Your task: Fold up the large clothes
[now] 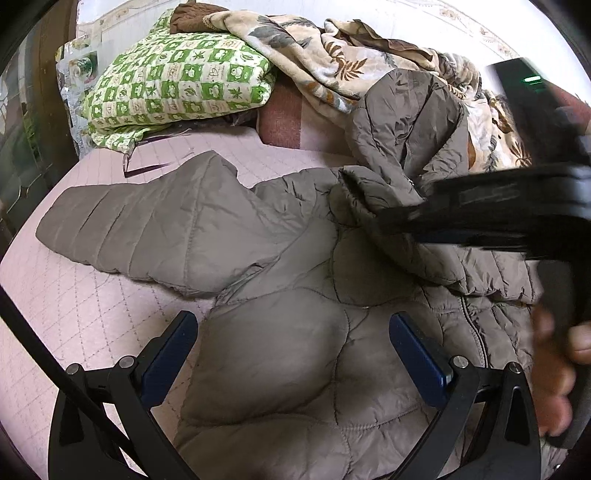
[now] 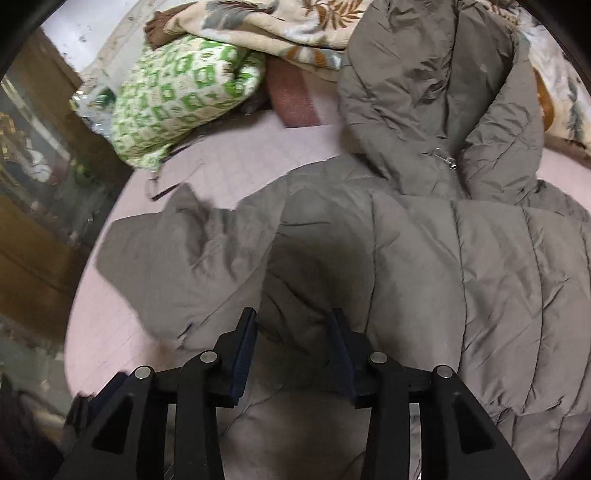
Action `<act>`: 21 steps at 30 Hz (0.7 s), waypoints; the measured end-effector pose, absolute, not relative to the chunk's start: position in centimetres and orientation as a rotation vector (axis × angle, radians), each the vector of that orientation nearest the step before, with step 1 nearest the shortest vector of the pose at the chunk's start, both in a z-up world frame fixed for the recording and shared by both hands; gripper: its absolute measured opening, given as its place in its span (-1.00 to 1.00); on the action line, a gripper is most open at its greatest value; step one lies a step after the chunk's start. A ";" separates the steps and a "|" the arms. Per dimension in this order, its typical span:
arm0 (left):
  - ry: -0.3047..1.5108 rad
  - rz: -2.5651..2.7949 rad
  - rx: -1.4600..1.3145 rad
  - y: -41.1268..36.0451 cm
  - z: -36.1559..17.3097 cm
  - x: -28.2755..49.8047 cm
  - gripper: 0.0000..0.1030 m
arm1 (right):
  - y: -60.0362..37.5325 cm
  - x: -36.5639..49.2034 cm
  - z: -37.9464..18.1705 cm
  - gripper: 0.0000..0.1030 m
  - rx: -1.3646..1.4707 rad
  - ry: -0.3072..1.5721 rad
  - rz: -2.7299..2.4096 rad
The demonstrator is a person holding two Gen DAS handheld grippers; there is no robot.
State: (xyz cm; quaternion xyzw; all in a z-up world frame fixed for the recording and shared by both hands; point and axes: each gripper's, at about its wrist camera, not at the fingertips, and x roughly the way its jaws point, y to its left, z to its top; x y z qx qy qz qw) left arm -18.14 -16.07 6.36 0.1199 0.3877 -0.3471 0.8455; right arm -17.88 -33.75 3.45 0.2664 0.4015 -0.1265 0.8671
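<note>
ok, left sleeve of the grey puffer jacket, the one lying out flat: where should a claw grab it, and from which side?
Probably the cuff end of the sleeve. It lies flat and spread on the pink quilted bedcover, away from the jacket body, with bare cover around its tip. Come from above at the outer end, one finger sliding under the edge. The left claw is open and nearest.

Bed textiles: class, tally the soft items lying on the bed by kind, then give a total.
Grey-brown quilted jacket: 1
Green-and-white patterned pillow: 1
Leaf-print blanket: 1
Brown cloth: 1
Total: 4
</note>
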 end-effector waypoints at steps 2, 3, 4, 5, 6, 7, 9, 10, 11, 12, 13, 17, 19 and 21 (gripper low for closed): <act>0.819 -0.732 0.252 -16.3 6.3 -18.1 1.00 | -34.0 -19.6 5.0 -0.15 0.566 0.787 -0.222; 0.818 -0.727 0.252 -16.4 6.2 -18.0 1.00 | -34.3 -21.0 6.0 -0.13 0.562 0.748 -0.220; 0.820 -0.725 0.251 -16.5 6.2 -17.9 1.00 | -35.0 -22.8 7.1 -0.02 0.554 0.700 -0.246; 0.822 -0.724 0.249 -16.5 6.1 -17.9 1.00 | -35.8 -24.3 7.9 0.13 0.548 0.668 -0.281; 0.825 -0.723 0.249 -16.7 6.0 -17.8 1.00 | -37.0 -26.4 8.8 0.16 0.536 0.632 -0.353; 0.824 -0.722 0.250 -16.8 6.0 -17.8 1.00 | -38.2 -28.4 9.4 0.17 0.518 0.603 -0.446; 0.812 -0.720 0.257 -17.1 6.2 -17.6 1.00 | -40.6 -31.7 9.7 0.17 0.493 0.578 -0.590; 0.796 -0.715 0.261 -17.4 6.3 -17.5 1.00 | -42.0 -33.3 9.2 0.17 0.466 0.599 -0.674; 0.776 -0.702 0.264 -17.7 6.6 -17.3 1.00 | -43.0 -34.3 8.8 0.17 0.445 0.624 -0.737; 0.758 -0.688 0.264 -17.9 6.7 -17.1 1.00 | -44.3 -35.6 8.1 0.17 0.441 0.641 -0.795; 0.747 -0.681 0.260 -18.0 6.9 -16.8 1.00 | -45.3 -36.7 7.1 0.17 0.471 0.644 -0.816; 0.779 -0.692 0.234 -19.6 6.7 -15.5 1.00 | -48.2 -38.5 3.4 0.05 0.541 0.720 -0.846; 0.796 -0.685 0.253 -20.4 6.2 -15.2 1.00 | -48.4 -38.0 1.5 0.05 0.523 0.781 -0.856; 0.816 -0.666 0.292 -21.3 5.3 -15.0 1.00 | -48.6 -37.6 0.1 0.05 0.516 0.817 -0.855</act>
